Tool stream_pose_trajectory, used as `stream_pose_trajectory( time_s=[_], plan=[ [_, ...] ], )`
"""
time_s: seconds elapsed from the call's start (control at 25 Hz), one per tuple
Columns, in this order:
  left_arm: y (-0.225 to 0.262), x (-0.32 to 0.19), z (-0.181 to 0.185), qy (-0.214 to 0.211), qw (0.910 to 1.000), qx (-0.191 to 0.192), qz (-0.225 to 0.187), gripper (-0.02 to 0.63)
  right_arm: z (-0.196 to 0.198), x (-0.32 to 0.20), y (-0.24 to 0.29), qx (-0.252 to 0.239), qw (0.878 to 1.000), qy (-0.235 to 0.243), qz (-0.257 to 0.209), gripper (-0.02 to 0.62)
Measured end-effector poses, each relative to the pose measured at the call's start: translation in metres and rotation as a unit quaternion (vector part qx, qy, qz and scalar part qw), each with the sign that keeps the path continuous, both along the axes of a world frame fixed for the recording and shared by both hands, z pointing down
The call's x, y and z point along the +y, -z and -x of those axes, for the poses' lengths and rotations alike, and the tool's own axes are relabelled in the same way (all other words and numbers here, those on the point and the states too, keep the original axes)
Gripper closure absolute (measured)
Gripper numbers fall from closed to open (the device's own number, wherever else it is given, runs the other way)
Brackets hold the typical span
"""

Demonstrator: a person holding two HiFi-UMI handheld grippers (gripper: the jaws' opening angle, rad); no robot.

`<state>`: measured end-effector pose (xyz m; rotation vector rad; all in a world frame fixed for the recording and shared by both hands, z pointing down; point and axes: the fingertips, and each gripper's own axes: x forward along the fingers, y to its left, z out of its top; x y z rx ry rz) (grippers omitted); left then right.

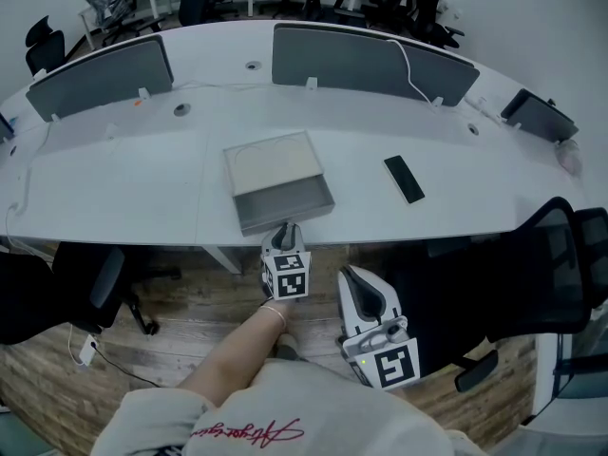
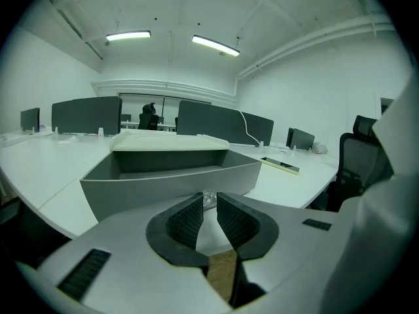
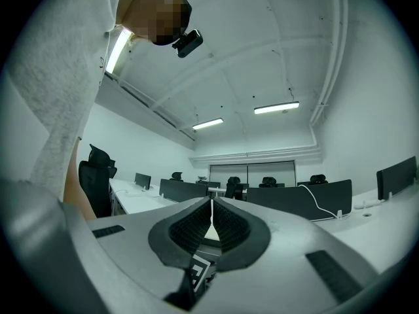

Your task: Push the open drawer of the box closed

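The box (image 1: 274, 160) has a cream top and lies on the white desk (image 1: 142, 188). Its grey drawer (image 1: 285, 203) is pulled out toward the desk's near edge. In the left gripper view the drawer (image 2: 170, 182) shows its front wall and hollow inside, just ahead of the jaws. My left gripper (image 1: 286, 227) points at the drawer's front, right at it, and I cannot tell whether it touches. My left gripper (image 2: 209, 199) is shut with nothing between the jaws. My right gripper (image 1: 349, 275) hangs lower, off the desk edge. That right gripper (image 3: 211, 205) is shut and empty, tilted up at the ceiling.
A black phone (image 1: 405, 179) lies on the desk to the right of the box. Grey divider screens (image 1: 370, 63) stand along the desk's far side. An office chair (image 1: 560, 264) is at the right, another chair (image 1: 85, 288) at the left under the desk.
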<state>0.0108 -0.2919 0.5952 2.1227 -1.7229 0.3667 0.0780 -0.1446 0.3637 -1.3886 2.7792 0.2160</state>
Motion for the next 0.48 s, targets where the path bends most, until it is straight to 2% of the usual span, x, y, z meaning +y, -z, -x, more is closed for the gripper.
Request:
stream_pose_trajectory(
  time_s=[0.48],
  plan=[
    [-0.0004,-0.0053,0.0026,-0.008,1.0,-0.002,0.002,0.531,0.0023,0.001,0.0021,0.001,1.0,0.0,-0.003,0.575]
  ],
)
